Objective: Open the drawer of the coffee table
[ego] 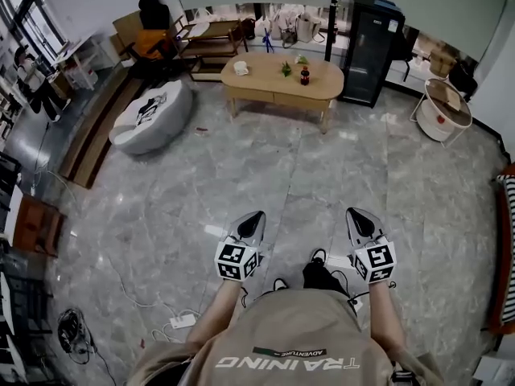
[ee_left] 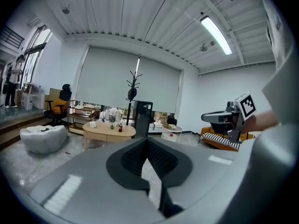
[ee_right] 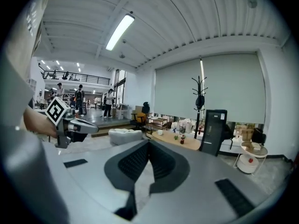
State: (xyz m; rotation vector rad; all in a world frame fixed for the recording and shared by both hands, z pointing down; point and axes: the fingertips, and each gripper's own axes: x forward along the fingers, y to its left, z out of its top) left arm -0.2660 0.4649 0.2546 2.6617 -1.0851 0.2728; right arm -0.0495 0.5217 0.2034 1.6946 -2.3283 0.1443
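Grey marble floor (ego: 265,175) fills most of the head view; both tools hang over it, side by side and apart from each other.

Oval wooden coffee-table surface (ego: 257,77) stands well ahead of both tools, across open floor. Nothing touches it.

Grey-white beanbag (ego: 153,117) sits ahead and to the left of the left tool, left of the surface. Black cabinet (ego: 372,51) is ahead of the right tool, just beside the surface's right end. A round white basket stand (ego: 445,111) is further right, and a coat stand (ego: 331,14) rises behind the surface.

Left tool (ego: 256,215): its own view shows it clenched (ee_left: 147,141), pads meeting at the tips, nothing between them, only floor seen through the gap lower down. Right tool (ego: 358,213): same, clenched (ee_right: 148,142) and empty. Both point slightly downward toward the surface.

Drawer (ego: 299,100) is in the front apron of the surface, on the side facing the tools, front flush with the apron, so closed. No handle detail can be made out from here.

On top of the surface: a dark bottle (ego: 304,75) roughly in line ahead between the two tools, a small green plant (ego: 286,69) just beside it, and a white cup (ego: 241,68) toward the left end.
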